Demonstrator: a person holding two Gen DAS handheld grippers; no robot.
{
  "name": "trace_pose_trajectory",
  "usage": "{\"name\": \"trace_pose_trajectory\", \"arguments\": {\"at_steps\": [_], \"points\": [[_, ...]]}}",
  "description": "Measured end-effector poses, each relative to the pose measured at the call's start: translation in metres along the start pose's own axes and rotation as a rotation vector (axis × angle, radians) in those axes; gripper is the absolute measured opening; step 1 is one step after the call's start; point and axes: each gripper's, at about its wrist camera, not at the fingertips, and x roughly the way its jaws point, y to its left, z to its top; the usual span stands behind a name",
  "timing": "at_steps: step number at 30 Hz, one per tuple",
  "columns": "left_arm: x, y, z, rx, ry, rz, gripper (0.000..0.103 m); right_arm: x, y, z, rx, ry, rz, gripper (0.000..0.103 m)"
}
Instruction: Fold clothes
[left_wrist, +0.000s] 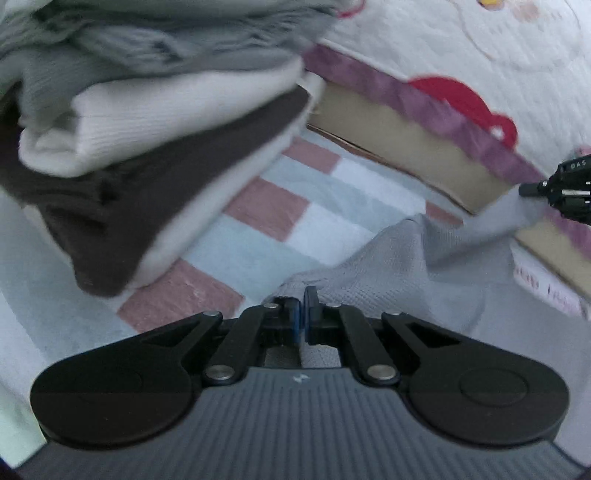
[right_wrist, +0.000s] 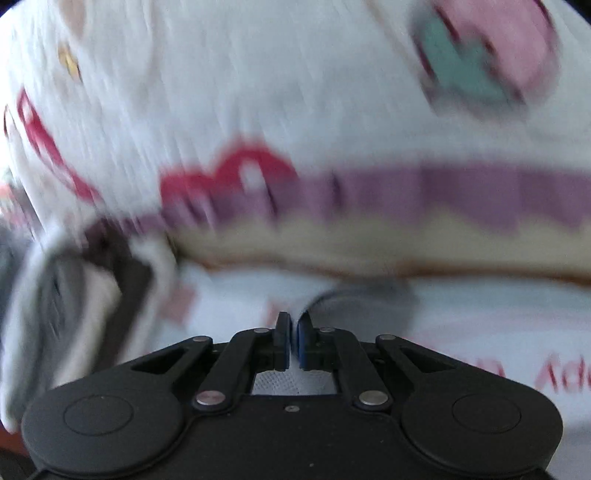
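Grey knit garment (left_wrist: 373, 280) pinched by left claw (left_wrist: 303, 314), far corner clamped in right claw (left_wrist: 535, 190), stretched just ahead over checked sheet (left_wrist: 295, 206). Folded stack (left_wrist: 147, 122) ahead-left, done. This piece unfolded yet.

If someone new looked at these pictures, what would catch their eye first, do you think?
Probably the stack of folded clothes at upper left of the left wrist view. Next, the grey garment stretched between the left hand-held gripper and the right hand-held gripper, over the checked pink-and-blue sheet.
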Motion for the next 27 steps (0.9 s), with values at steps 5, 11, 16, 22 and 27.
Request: {"name": "trace_pose_trajectory", "arguments": {"at_steps": [5, 11, 16, 22, 27], "points": [[0.011, 0.002, 0.000, -0.038, -0.012, 0.040, 0.003, -0.002, 0.026, 0.039, -0.061, -0.127, 0.018, 0.004], [0.022, 0.009, -0.005, -0.067, 0.012, 0.064, 0.004, 0.002, 0.035, 0.041, -0.158, -0.162, -0.028, 0.010], [0.027, 0.016, 0.002, -0.131, 0.024, 0.050, 0.003, 0.007, 0.033, 0.028, -0.240, -0.154, -0.091, 0.031], [0.030, 0.035, 0.000, -0.259, 0.074, 0.000, 0.005, -0.018, -0.030, -0.004, -0.087, -0.095, -0.107, 0.046], [0.032, 0.044, -0.001, -0.304, 0.078, -0.036, 0.003, -0.018, -0.074, -0.027, 0.191, 0.019, 0.021, 0.049]]}}
